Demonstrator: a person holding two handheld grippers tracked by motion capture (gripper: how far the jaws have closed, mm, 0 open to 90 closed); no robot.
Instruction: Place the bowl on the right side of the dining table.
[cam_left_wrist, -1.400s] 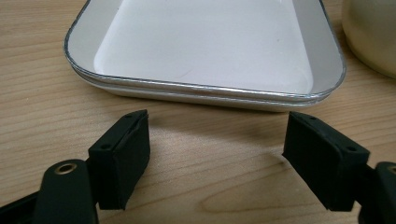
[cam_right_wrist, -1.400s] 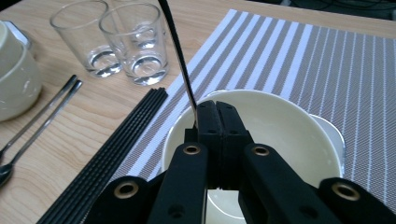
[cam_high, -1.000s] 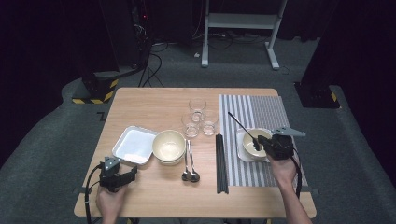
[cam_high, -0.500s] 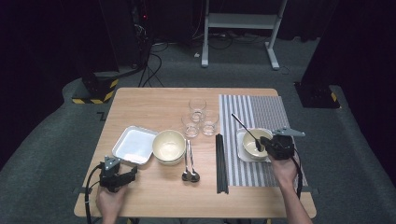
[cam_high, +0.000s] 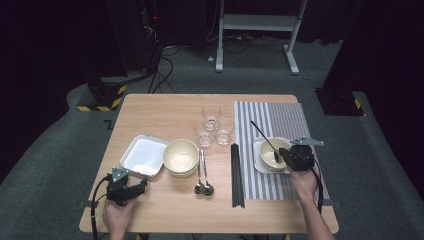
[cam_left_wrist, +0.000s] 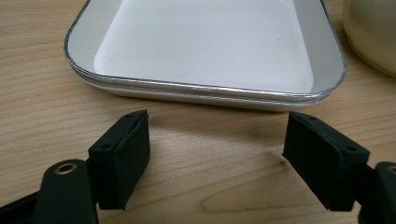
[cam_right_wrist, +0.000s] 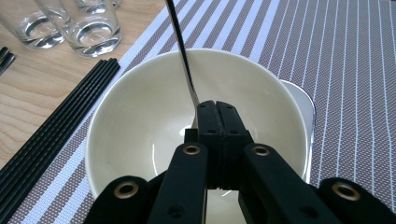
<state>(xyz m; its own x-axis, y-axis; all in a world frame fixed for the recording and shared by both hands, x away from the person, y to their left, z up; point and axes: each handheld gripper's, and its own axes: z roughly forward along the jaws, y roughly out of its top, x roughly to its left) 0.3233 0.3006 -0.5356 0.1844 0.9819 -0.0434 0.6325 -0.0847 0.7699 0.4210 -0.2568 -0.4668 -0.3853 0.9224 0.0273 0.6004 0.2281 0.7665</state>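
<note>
A cream bowl (cam_high: 272, 150) stands on a white square plate (cam_high: 258, 162) on the striped placemat (cam_high: 285, 117). My right gripper (cam_high: 285, 157) hangs over the bowl's right rim, shut on the low end of a dark, thin-handled spoon (cam_high: 262, 135) whose handle slants up and away to the left. In the right gripper view the jaws (cam_right_wrist: 216, 109) pinch the spoon handle (cam_right_wrist: 180, 46) above the bowl (cam_right_wrist: 140, 121). My left gripper (cam_high: 142, 184) rests open on the wood near the front left, just short of a white rectangular tray (cam_high: 142, 155). Nothing lies between its pads (cam_left_wrist: 123, 149) facing the tray (cam_left_wrist: 205, 42).
A second cream bowl (cam_high: 181, 156) sits right of the tray. Two spoons (cam_high: 202, 175) lie beside it, and black chopsticks (cam_high: 237, 175) run along the placemat's left edge. Three glasses (cam_high: 212, 125) stand behind them. The table's front edge is close to both hands.
The spoon's handle tip has drifted slightly to the right with the right gripper. The left gripper has stayed where it was.
</note>
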